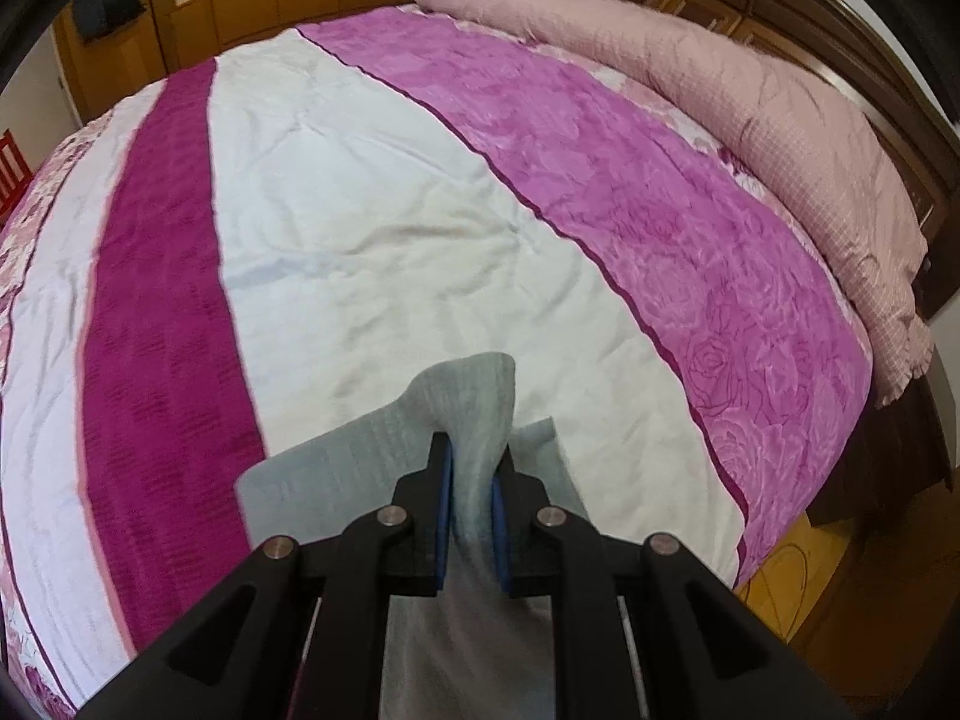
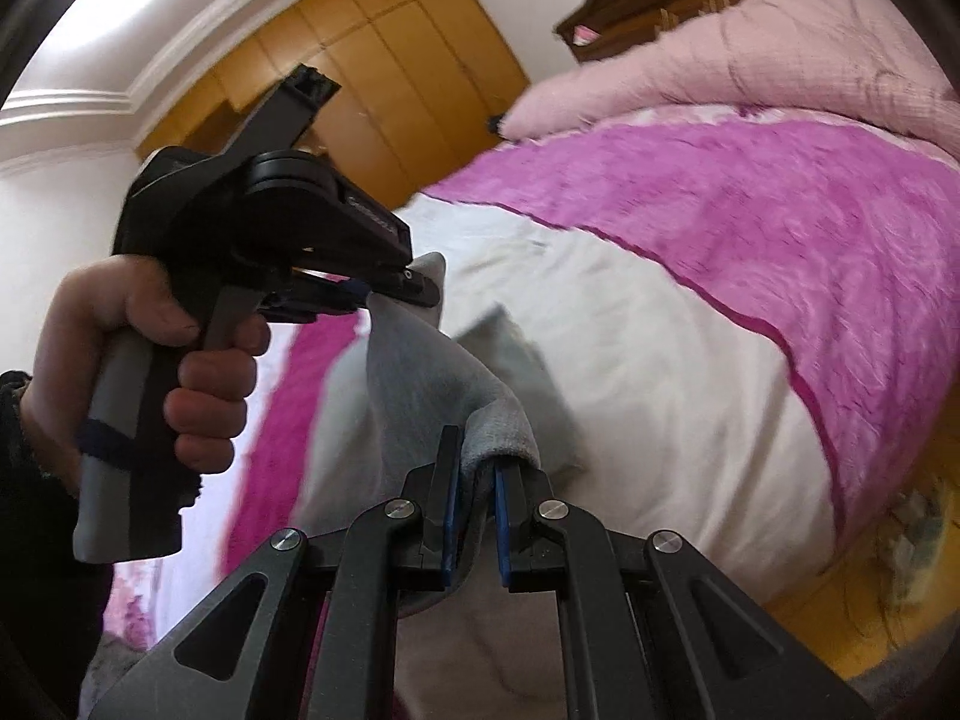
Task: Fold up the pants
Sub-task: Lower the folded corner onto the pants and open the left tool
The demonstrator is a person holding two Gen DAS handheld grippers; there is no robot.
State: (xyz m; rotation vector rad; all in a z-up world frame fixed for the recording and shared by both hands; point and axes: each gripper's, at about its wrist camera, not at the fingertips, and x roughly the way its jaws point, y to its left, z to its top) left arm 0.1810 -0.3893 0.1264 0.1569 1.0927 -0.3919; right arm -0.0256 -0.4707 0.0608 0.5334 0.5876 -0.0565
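The grey pants (image 1: 462, 402) hang in the air above the bed, held by both grippers. My left gripper (image 1: 474, 450) is shut on a bunched edge of the grey cloth, which pokes up past the blue pads and drops below the jaws. My right gripper (image 2: 477, 462) is shut on another part of the pants (image 2: 420, 372), a rolled fold over its tips. In the right wrist view the left gripper (image 2: 420, 291), held by a hand, pinches the cloth up and to the left. The rest of the pants is hidden below the grippers.
The bed carries a quilt (image 1: 372, 222) with white, magenta and pink rose stripes. A long pink pillow roll (image 1: 750, 108) lies along the dark wooden headboard (image 1: 852, 42). Wooden wardrobes (image 2: 384, 72) stand behind. Wood floor (image 1: 798, 570) shows past the bed's right edge.
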